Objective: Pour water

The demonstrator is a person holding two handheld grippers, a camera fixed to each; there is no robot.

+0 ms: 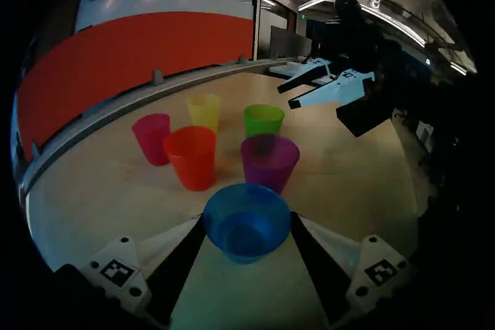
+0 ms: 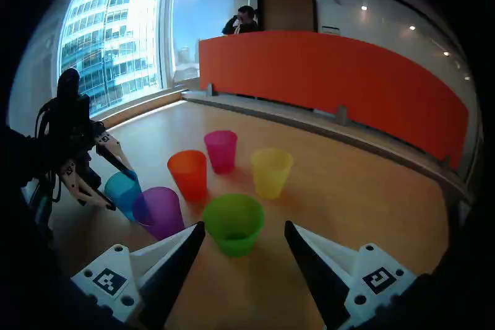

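My left gripper (image 1: 246,218) is shut on a blue cup (image 1: 247,234), one finger pressed on each side; the cup seems to hold some water. Beyond it on the wooden table (image 1: 346,175) stand a purple cup (image 1: 269,160), an orange cup (image 1: 192,156), a pink cup (image 1: 151,138), a yellow cup (image 1: 204,111) and a green cup (image 1: 263,119). In the right gripper view, my right gripper (image 2: 244,226) is open, with the green cup (image 2: 234,223) just at its fingertips, close to the left finger. The left gripper (image 2: 122,192) holds the blue cup (image 2: 120,189) at the left there.
A red partition (image 2: 346,76) runs along the table's far edge, and a person (image 2: 241,20) sits behind it. Large windows (image 2: 117,39) are at the left. The right gripper (image 1: 285,98) hovers beyond the green cup in the left gripper view.
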